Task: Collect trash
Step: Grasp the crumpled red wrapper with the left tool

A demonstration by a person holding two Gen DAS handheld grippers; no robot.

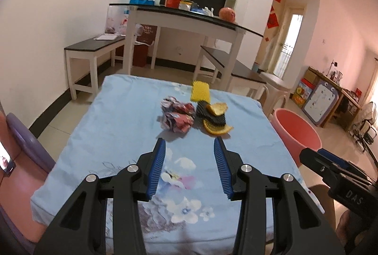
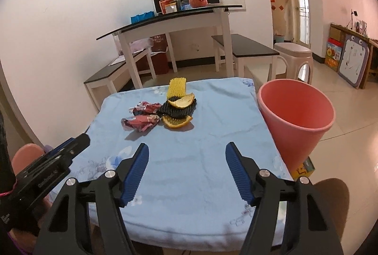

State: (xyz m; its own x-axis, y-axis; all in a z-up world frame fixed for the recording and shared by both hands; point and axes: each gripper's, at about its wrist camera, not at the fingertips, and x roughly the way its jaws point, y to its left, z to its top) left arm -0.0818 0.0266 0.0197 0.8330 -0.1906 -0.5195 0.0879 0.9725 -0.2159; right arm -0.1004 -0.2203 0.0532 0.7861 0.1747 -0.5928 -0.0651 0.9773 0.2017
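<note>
A pile of trash lies mid-table on the blue floral cloth (image 1: 118, 136): two crumpled paper balls (image 1: 177, 115) (image 2: 141, 121), black foam netting (image 1: 210, 114) (image 2: 178, 110), orange peels (image 1: 216, 128) (image 2: 177, 123) and a yellow foam net (image 1: 200, 91) (image 2: 176, 87). A pink bin (image 2: 295, 120) (image 1: 295, 132) stands at the table's right edge. My left gripper (image 1: 190, 143) is open and empty, a short way in front of the paper balls. My right gripper (image 2: 186, 151) is open and empty, in front of the pile.
Behind the table stand a white table with a black top (image 2: 170, 18), two benches (image 1: 94, 46) (image 2: 245, 46) and a white stool (image 2: 295, 54). A purple chair (image 1: 26, 136) is on the left. The left gripper shows at the right wrist view's left edge (image 2: 47, 165).
</note>
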